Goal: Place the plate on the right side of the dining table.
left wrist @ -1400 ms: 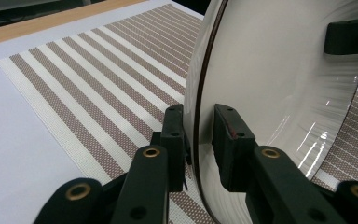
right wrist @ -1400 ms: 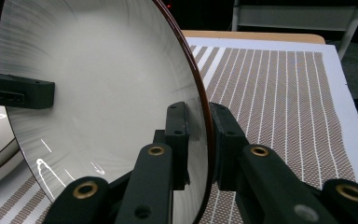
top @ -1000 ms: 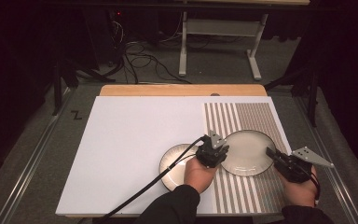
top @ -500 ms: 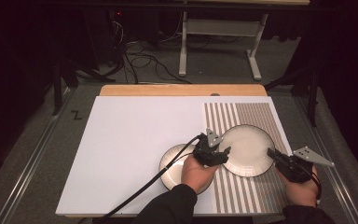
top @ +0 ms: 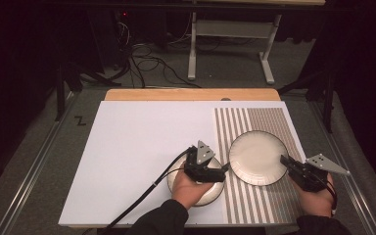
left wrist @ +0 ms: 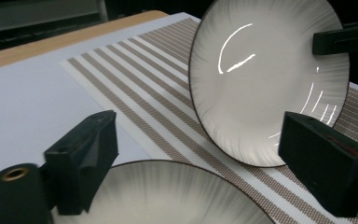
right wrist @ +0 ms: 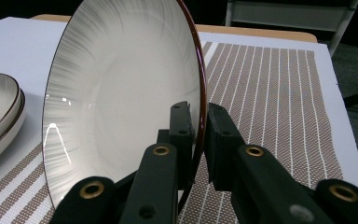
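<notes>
Left gripper [top: 223, 167] fingers have just opened, releasing the plate [top: 257, 156].

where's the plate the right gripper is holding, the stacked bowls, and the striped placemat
plate [top: 257, 156]: high view, its pale centre.
stacked bowls [right wrist: 0, 109]: right gripper view, the dark-edged rims at the left.
striped placemat [top: 267, 120]: high view, the bare far part beyond the plate.
right gripper [right wrist: 199, 140]: right gripper view, jaws clamped on the plate's rim.

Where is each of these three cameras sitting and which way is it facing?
High view: above the person's side, looking forward and down on the table; forearms and both tools show.
Left gripper view: on the left tool, jaws open, facing the tilted plate.
Right gripper view: on the right tool, clamping that plate's rim.
All share this plate.
</notes>
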A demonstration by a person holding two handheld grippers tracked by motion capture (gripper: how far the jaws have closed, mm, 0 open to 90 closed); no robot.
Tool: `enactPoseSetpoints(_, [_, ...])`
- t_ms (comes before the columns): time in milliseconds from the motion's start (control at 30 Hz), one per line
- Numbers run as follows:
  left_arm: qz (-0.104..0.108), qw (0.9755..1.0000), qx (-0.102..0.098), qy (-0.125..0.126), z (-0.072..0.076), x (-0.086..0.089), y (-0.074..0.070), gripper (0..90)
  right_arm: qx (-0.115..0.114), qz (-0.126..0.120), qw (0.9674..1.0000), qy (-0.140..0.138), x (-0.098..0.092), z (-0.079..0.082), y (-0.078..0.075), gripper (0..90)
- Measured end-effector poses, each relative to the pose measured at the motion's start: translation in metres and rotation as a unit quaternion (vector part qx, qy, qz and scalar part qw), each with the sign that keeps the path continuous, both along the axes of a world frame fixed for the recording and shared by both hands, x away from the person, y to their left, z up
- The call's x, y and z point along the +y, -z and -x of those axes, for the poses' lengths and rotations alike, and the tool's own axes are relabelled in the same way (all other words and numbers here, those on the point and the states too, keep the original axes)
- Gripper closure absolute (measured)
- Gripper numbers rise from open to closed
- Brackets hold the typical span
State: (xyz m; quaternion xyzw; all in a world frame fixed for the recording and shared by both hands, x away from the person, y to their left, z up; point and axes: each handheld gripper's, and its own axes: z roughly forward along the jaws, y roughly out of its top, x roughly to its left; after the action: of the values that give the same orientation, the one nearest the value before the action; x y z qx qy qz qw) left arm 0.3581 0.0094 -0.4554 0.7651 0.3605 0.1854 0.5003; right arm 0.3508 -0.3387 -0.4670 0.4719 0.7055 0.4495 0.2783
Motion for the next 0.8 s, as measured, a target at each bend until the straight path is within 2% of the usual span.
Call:
enactPoseSetpoints(133, [-0.001, 1.0000, -0.007, -0.006, 0.007, 0.017, -0.004, 4.8, -0.002, 0.003, 1.0000, 0.000, 0.001, 0.001, 0.000, 83.9])
enactPoseSetpoints(233, [-0.001, 0.9999, -0.005, -0.009, 0.011, 0.029, -0.005, 1.4, -0.002, 0.004, 1.0000, 0.003, 0.001, 0.001, -0.001, 83.8])
enactPoseSetpoints(433, [0.003, 0.9995, -0.008, -0.031, 0.021, 0.060, -0.004, 0.4, 0.000, 0.004, 1.0000, 0.005, 0.001, 0.001, 0.000, 83.7])
enactPoseSetpoints(700, [0.000, 0.9975, -0.011, -0.069, 0.038, 0.121, -0.002, 0.4, -0.002, 0.005, 1.0000, 0.008, 0.004, 0.002, -0.002, 83.9])
enactPoseSetpoints(800, [-0.008, 0.9965, -0.015, -0.082, 0.047, 0.144, 0.000, 0.4, -0.002, 0.003, 0.9999, 0.010, 0.004, 0.002, -0.001, 83.9])
